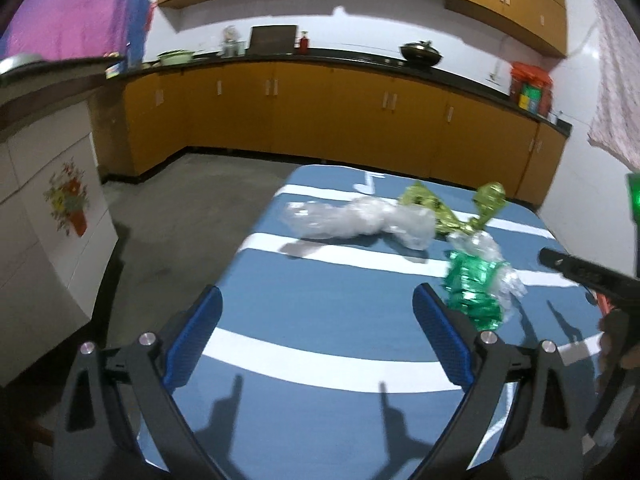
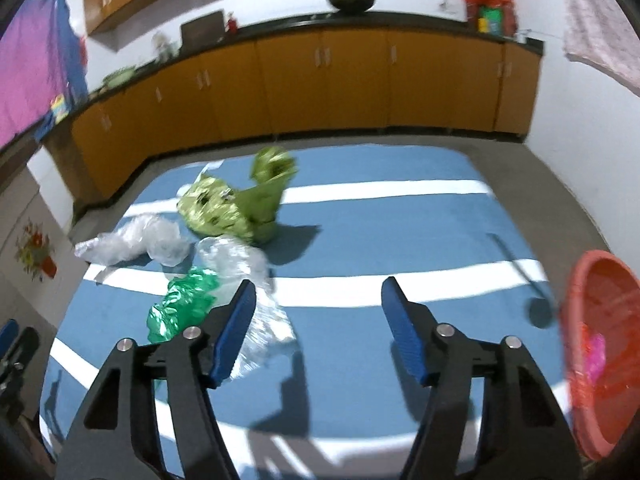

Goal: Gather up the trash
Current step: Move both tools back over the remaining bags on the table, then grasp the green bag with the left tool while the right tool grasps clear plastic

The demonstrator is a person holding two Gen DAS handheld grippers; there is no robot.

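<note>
Crumpled trash lies on a blue table with white stripes [image 1: 320, 320] [image 2: 400, 232]. There is a clear plastic wrap [image 1: 352, 220] [image 2: 132, 242], a yellow-green foil wrapper [image 1: 452, 204] [image 2: 232, 208], and a dark green foil wrapper [image 1: 472, 288] [image 2: 182, 308] tangled with more clear plastic [image 2: 256, 300]. My left gripper [image 1: 318, 300] is open over bare table, left of the green wrapper. My right gripper [image 2: 318, 292] is open with nothing between its pads; its left finger [image 2: 236, 332] is just in front of the clear plastic. An orange basket [image 2: 600, 344] stands at the right.
Something pink [image 2: 594, 354] lies inside the basket. Orange kitchen cabinets [image 1: 320, 108] under a dark counter run behind the table. A white cupboard with a flower print [image 1: 52, 208] stands at the left. Grey floor surrounds the table. The other gripper's dark body [image 1: 588, 276] shows at the right edge.
</note>
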